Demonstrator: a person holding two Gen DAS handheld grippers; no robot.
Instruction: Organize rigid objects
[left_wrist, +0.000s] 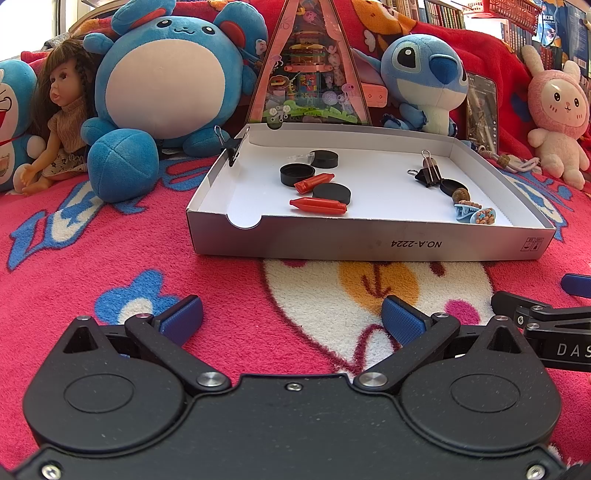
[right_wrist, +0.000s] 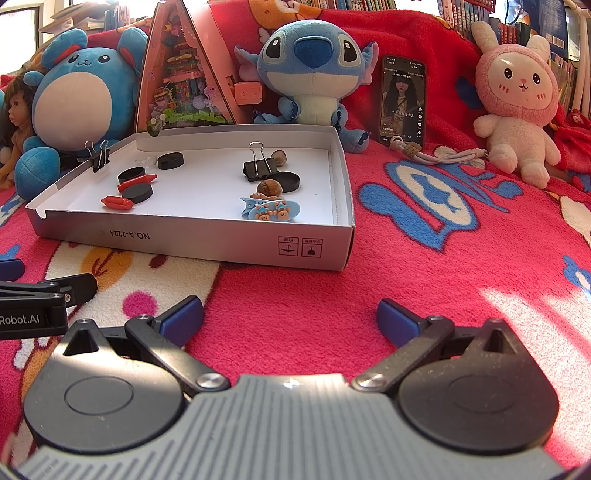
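A shallow white cardboard box (left_wrist: 369, 242) (right_wrist: 221, 245) lies on the pink blanket ahead of both grippers. Inside it are black round caps (left_wrist: 331, 193) (right_wrist: 137, 192), two red crayon-shaped pieces (left_wrist: 317, 205) (right_wrist: 117, 202), a black binder clip (left_wrist: 428, 173) (right_wrist: 259, 168), a blue hair clip (left_wrist: 474, 214) (right_wrist: 271, 210) and brown nuts (right_wrist: 269, 186). Another binder clip (left_wrist: 232, 146) (right_wrist: 98, 155) is clamped on the box's left wall. My left gripper (left_wrist: 291, 319) is open and empty, short of the box. My right gripper (right_wrist: 290, 317) is open and empty too.
Plush toys (left_wrist: 166, 81) (right_wrist: 314, 70), a doll (left_wrist: 62, 110), a triangular toy box (left_wrist: 310, 66) and a pink bunny (right_wrist: 517, 110) line the back. A phone (right_wrist: 402, 99) leans upright with a cord (right_wrist: 443, 155) beside it. The right gripper's finger (left_wrist: 535, 317) shows at the right edge.
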